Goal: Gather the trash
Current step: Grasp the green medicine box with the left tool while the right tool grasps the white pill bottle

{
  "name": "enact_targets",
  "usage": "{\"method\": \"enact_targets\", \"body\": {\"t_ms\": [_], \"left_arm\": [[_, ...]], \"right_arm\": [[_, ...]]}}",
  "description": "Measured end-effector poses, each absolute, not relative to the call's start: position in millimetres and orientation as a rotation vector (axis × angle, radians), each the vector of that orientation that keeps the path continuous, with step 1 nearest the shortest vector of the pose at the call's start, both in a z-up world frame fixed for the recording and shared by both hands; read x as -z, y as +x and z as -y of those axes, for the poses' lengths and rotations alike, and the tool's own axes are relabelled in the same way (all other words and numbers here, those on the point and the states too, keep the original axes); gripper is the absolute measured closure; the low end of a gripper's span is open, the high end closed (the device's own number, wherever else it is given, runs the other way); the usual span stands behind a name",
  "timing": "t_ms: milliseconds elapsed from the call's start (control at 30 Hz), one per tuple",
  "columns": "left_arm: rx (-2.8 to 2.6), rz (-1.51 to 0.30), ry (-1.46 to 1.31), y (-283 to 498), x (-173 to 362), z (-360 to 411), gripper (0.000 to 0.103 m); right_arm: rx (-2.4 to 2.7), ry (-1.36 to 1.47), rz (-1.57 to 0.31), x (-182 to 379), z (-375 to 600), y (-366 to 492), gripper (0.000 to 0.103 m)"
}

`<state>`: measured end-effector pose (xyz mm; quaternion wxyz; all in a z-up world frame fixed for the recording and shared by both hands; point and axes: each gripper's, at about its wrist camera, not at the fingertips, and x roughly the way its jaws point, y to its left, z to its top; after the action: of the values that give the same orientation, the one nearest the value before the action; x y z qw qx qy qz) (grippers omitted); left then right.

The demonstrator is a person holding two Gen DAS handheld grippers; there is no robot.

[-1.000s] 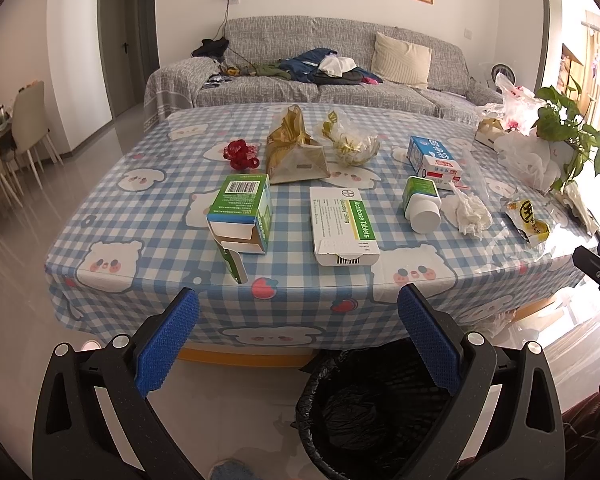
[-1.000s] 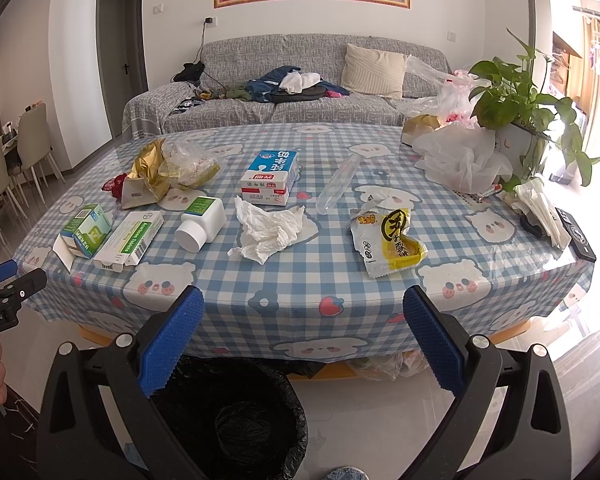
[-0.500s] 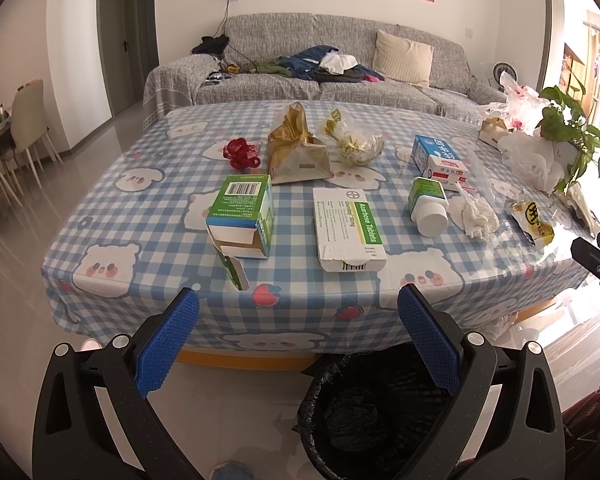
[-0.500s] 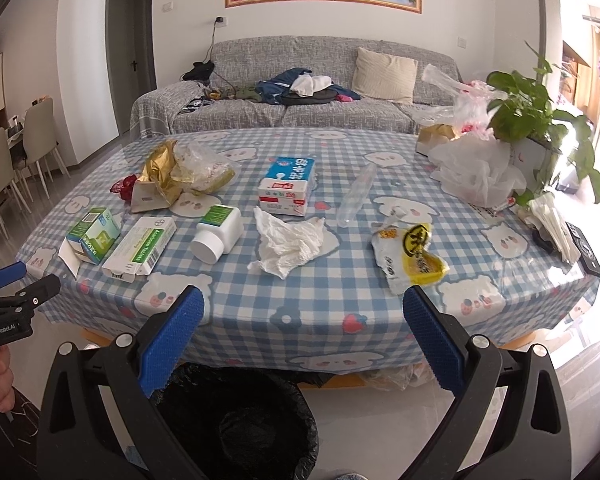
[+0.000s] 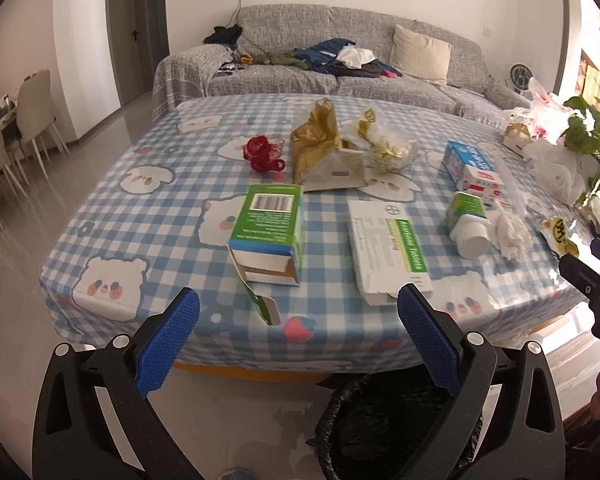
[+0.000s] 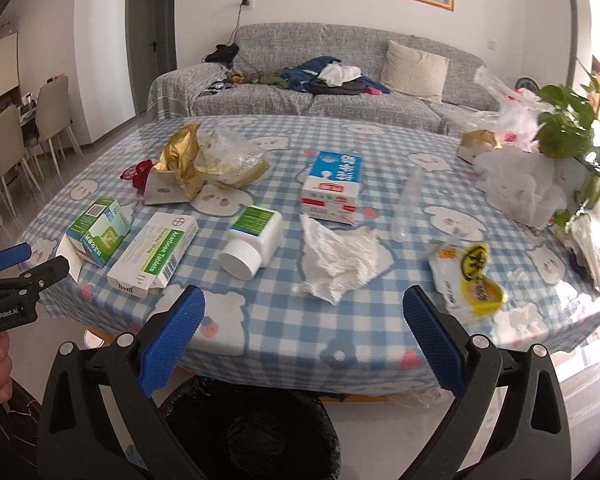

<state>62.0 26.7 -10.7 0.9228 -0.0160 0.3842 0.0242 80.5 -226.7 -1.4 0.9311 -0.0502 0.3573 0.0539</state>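
Litter covers a table with a blue checked cloth (image 5: 148, 216). Nearest my left gripper (image 5: 298, 322), which is open and holds nothing, lie an opened green box (image 5: 270, 232) and a white tablet box (image 5: 388, 250). My right gripper (image 6: 302, 320) is open too, just short of a crumpled white tissue (image 6: 340, 258). Around it lie a white pill bottle (image 6: 252, 246), a blue and white carton (image 6: 332, 186), a yellow snack wrapper (image 6: 470, 276) and a gold foil bag (image 6: 182, 160). A bin with a black liner (image 6: 252, 428) stands on the floor below both grippers.
At the table's right edge are a potted plant (image 6: 568, 128) and white plastic bags (image 6: 524, 188). A clear plastic bottle (image 6: 410, 202) lies near the carton. A grey sofa (image 6: 320, 80) stands behind the table, dining chairs (image 6: 52, 112) at the far left.
Both grippers have moved forward and up toward the table, so the litter looms larger and the bin sits lower in each view. Both stay open.
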Motion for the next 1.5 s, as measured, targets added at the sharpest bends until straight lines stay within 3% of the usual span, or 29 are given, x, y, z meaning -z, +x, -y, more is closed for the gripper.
{"method": "enact_targets", "body": {"t_ms": [367, 800, 900, 1233, 1500], "left_arm": [[-0.093, -0.839, -0.049, 108, 27, -47, 0.01], [-0.122, -0.898, -0.081, 150, 44, -57, 0.017], [-0.114, -0.909, -0.078, 156, 47, -55, 0.022], [-0.077, -0.946, -0.095, 166, 54, -50, 0.057], [-0.068, -0.938, -0.09, 165, 54, -47, 0.057]], "right_arm": [[-0.133, -0.111, -0.765, 22, 192, 131, 0.009], [-0.166, -0.095, -0.833, 55, 173, 178, 0.03], [-0.172, -0.094, -0.846, 62, 173, 183, 0.037], [-0.183, -0.071, -0.853, 64, 173, 191, 0.057], [-0.179, -0.062, -0.856, 63, 176, 191, 0.057]]}}
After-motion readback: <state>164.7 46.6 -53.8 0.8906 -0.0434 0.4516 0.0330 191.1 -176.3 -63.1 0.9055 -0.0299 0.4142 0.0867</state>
